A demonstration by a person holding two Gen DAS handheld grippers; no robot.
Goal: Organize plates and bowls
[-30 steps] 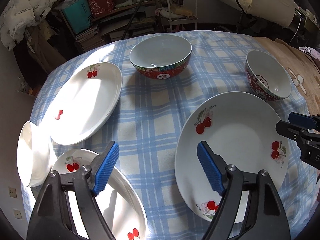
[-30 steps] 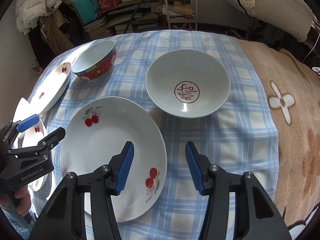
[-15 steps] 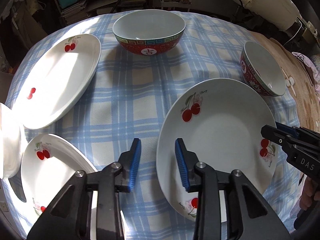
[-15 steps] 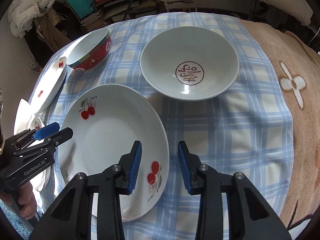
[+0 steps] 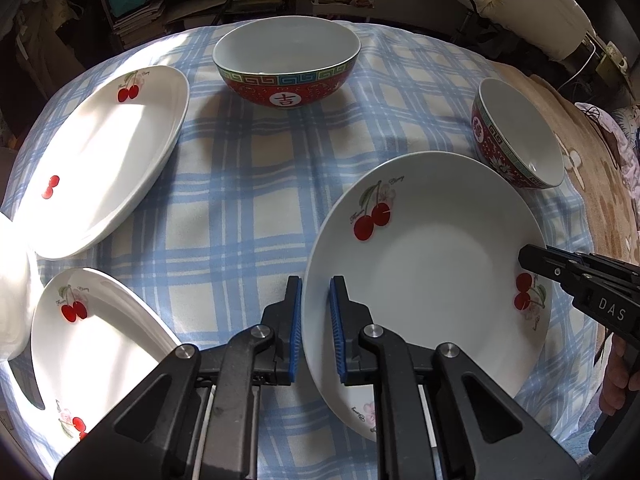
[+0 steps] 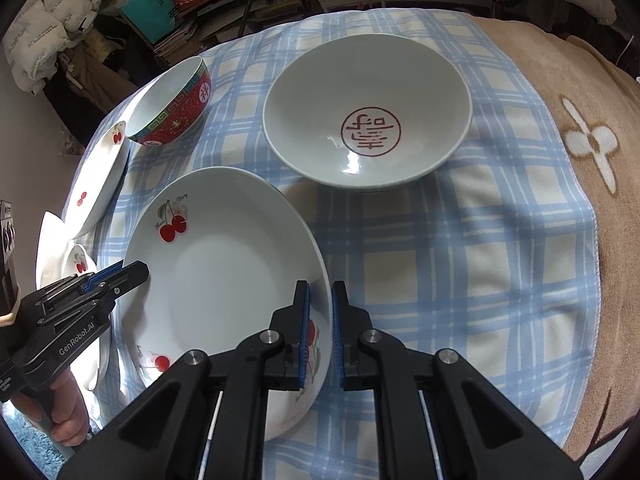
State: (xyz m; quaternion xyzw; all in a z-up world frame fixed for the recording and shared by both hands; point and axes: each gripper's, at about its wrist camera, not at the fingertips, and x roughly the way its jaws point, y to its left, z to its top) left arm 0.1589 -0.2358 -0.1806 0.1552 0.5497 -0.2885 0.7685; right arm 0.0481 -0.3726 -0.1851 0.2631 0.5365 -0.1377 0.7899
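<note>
Your left gripper [image 5: 314, 328] has just been closing, its blue pads now pinching the near-left rim of the cherry plate [image 5: 432, 280]. Your right gripper [image 5: 532, 258] grips that plate's right rim. Beyond stand 2 red bowls [image 5: 286, 60], and 2 more cherry plates [image 5: 100, 152] lie left.

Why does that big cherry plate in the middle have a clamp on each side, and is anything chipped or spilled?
Nothing looks chipped or spilled. The left gripper and right gripper have just closed on opposite rims of the cherry plate. The red bowls stand upright and empty on the checked cloth.
</note>
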